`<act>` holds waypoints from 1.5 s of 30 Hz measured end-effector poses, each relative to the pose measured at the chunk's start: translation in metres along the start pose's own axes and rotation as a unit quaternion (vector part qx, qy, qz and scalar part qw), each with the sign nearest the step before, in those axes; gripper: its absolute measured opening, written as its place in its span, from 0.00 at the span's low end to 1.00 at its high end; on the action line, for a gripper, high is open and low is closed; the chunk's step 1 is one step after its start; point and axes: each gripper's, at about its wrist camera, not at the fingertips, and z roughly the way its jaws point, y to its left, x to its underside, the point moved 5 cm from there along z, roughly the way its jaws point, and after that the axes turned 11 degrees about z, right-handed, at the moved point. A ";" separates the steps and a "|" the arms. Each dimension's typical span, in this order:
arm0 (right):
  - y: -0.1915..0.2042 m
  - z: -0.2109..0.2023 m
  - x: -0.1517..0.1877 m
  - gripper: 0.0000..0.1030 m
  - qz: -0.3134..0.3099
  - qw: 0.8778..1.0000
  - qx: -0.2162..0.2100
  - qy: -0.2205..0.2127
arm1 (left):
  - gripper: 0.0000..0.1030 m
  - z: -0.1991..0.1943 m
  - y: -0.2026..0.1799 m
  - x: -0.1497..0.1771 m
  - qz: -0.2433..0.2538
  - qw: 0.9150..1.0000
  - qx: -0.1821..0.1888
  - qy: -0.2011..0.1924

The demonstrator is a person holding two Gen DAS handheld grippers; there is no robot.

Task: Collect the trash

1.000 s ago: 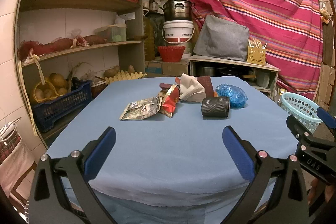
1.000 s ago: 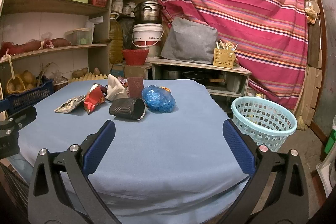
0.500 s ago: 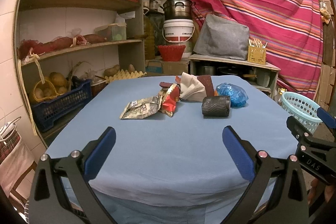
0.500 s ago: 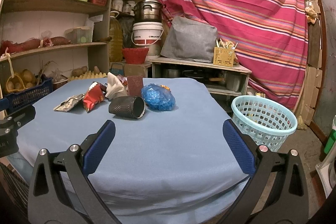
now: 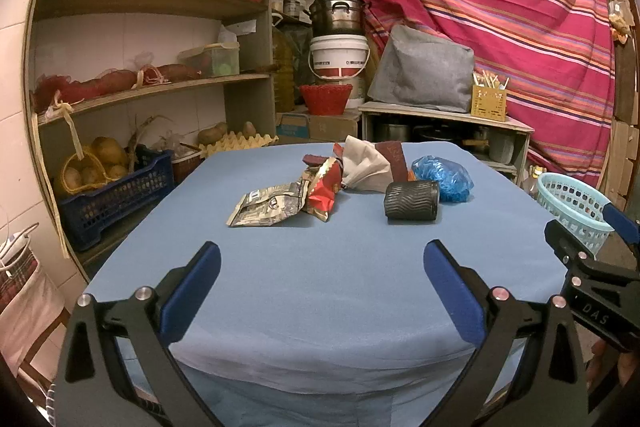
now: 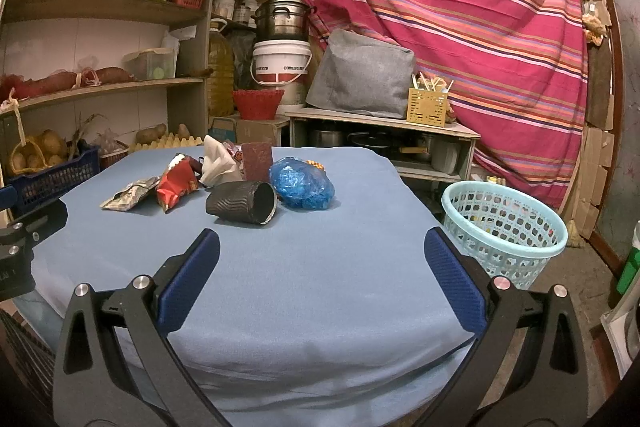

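Note:
Trash lies in a cluster at the far middle of the blue table (image 5: 320, 287): a silver wrapper (image 5: 268, 205), a red snack bag (image 5: 323, 189), a crumpled white paper (image 5: 366, 165), a dark red packet (image 5: 394, 157), a black ribbed cup (image 5: 412, 200) on its side and a blue plastic bag (image 5: 442, 173). The cup (image 6: 242, 202) and blue bag (image 6: 303, 183) also show in the right wrist view. My left gripper (image 5: 322, 267) is open and empty over the table's near edge. My right gripper (image 6: 322, 265) is open and empty, short of the cup.
A light blue mesh basket (image 6: 504, 231) stands on the floor right of the table. Wooden shelves (image 5: 140, 91) with boxes and a blue crate (image 5: 116, 195) of potatoes line the left. A low cabinet (image 6: 384, 131) and a striped curtain (image 6: 460, 19) are behind.
Both grippers have crept slightly forward toward the trash. Nothing on the table has moved.

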 end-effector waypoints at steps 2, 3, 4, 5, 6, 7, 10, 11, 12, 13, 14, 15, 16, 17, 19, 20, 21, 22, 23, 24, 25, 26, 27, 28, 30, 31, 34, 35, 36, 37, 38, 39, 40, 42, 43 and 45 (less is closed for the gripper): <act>0.000 0.000 0.000 0.96 0.000 1.000 0.000 0.000 | 0.96 0.000 0.000 0.000 0.000 1.000 0.000 0.000; 0.000 0.000 0.000 0.96 -0.001 1.000 0.000 0.000 | 0.96 0.000 0.000 0.000 0.000 1.000 0.000 0.001; -0.001 0.000 0.000 0.96 -0.001 1.000 0.000 0.000 | 0.96 0.000 0.000 0.000 0.000 1.000 0.000 0.001; 0.000 0.000 0.000 0.96 -0.001 1.000 -0.001 0.000 | 0.96 0.000 0.000 0.001 -0.001 1.000 0.000 0.001; 0.000 0.000 0.000 0.96 0.000 1.000 -0.001 0.000 | 0.96 0.000 0.000 0.000 0.000 1.000 0.000 0.000; -0.001 0.000 0.000 0.96 0.000 1.000 -0.001 0.000 | 0.96 0.000 0.000 0.001 0.000 1.000 0.000 0.001; 0.000 0.000 0.000 0.96 -0.003 1.000 0.002 0.002 | 0.96 0.003 -0.002 0.003 0.000 1.000 0.000 0.003; 0.000 0.000 0.000 0.96 -0.003 1.000 0.002 0.002 | 0.96 0.004 -0.002 0.004 0.000 1.000 0.000 0.003; 0.001 0.009 0.003 0.96 -0.004 1.000 0.003 0.004 | 0.96 0.004 -0.002 0.005 0.000 1.000 0.000 0.004; 0.000 0.010 0.004 0.96 -0.004 1.000 0.003 0.004 | 0.96 0.005 -0.002 0.006 0.000 1.000 0.000 0.004; -0.001 0.011 0.005 0.96 -0.004 1.000 0.003 0.005 | 0.96 0.007 -0.002 0.006 -0.001 1.000 0.001 0.005; 0.001 0.011 0.004 0.96 -0.005 1.000 0.004 0.004 | 0.96 0.007 -0.002 0.007 -0.001 1.000 0.001 0.005; 0.000 0.011 0.005 0.96 -0.004 1.000 0.003 0.004 | 0.96 0.007 -0.002 0.007 -0.001 1.000 0.001 0.005; -0.001 0.011 0.005 0.96 -0.003 1.000 0.002 0.004 | 0.96 0.007 -0.002 0.008 0.000 1.000 0.000 0.004; 0.000 0.012 0.005 0.96 0.002 1.000 -0.002 0.007 | 0.96 0.007 -0.002 0.006 0.000 1.000 0.001 0.005; -0.001 0.012 0.005 0.96 0.007 1.000 -0.005 0.008 | 0.96 0.007 -0.002 0.006 0.000 1.000 0.001 0.005; -0.002 0.013 0.006 0.96 0.010 1.000 -0.006 0.008 | 0.96 0.007 -0.002 0.006 0.001 1.000 0.001 0.005; -0.002 0.014 0.006 0.96 0.012 1.000 -0.007 0.009 | 0.96 0.007 -0.002 0.006 0.000 1.000 0.000 0.005; -0.002 0.015 0.006 0.96 0.013 1.000 -0.006 0.009 | 0.96 0.008 -0.002 0.007 0.000 1.000 0.000 0.005; -0.002 0.017 0.007 0.96 0.013 1.000 -0.005 0.010 | 0.96 0.007 -0.003 0.006 -0.001 1.000 0.002 0.005; -0.001 0.018 0.007 0.96 0.012 1.000 -0.003 0.010 | 0.96 0.009 -0.002 0.006 -0.001 1.000 0.003 0.006; -0.001 0.019 0.007 0.96 0.009 1.000 -0.001 0.009 | 0.96 0.010 -0.002 0.007 -0.002 1.000 0.005 0.006; 0.001 0.019 0.005 0.96 0.005 1.000 0.003 0.007 | 0.96 0.011 -0.001 0.008 -0.004 1.000 0.006 0.006; 0.001 0.020 0.005 0.96 0.000 1.000 0.008 0.006 | 0.96 0.012 -0.001 0.008 -0.004 1.000 0.007 0.005; 0.003 0.021 0.002 0.96 -0.006 1.000 0.009 0.008 | 0.96 0.014 0.000 0.007 -0.002 1.000 0.006 0.006; 0.002 0.023 0.001 0.96 -0.007 1.000 0.008 0.010 | 0.96 0.013 0.000 0.008 -0.002 1.000 0.005 0.006; -0.001 0.029 -0.003 0.96 0.001 1.000 0.007 0.017 | 0.96 0.021 0.010 0.002 -0.004 1.000 0.005 0.011; -0.003 0.032 -0.005 0.96 0.007 1.000 0.005 0.020 | 0.96 0.024 0.014 0.001 -0.007 1.000 0.005 0.013; -0.004 0.035 -0.009 0.96 0.012 1.000 0.006 0.022 | 0.96 0.028 0.017 -0.001 -0.009 1.000 0.005 0.015; -0.006 0.038 -0.012 0.96 0.019 1.000 0.009 0.020 | 0.96 0.032 0.021 -0.004 -0.012 1.000 0.004 0.016; -0.006 0.041 -0.014 0.96 0.022 1.000 0.009 0.020 | 0.96 0.038 0.025 -0.007 -0.015 1.000 0.003 0.017; -0.005 0.044 -0.016 0.96 0.022 0.999 0.009 0.022 | 0.96 0.045 0.032 -0.013 -0.016 1.000 0.004 0.020; -0.004 0.049 -0.019 0.96 0.021 0.999 0.013 0.022 | 0.96 0.051 0.036 -0.016 -0.016 1.000 0.003 0.021; 0.000 0.057 -0.024 0.96 0.011 0.999 0.025 0.021 | 0.96 0.067 0.044 -0.022 -0.012 1.000 -0.005 0.025; 0.002 0.063 -0.026 0.96 0.007 0.999 0.029 0.025 | 0.96 0.076 0.051 -0.026 -0.009 1.000 -0.010 0.027; 0.005 0.072 -0.028 0.96 0.005 0.999 0.040 0.029 | 0.96 0.094 0.058 -0.028 -0.003 0.999 -0.013 0.035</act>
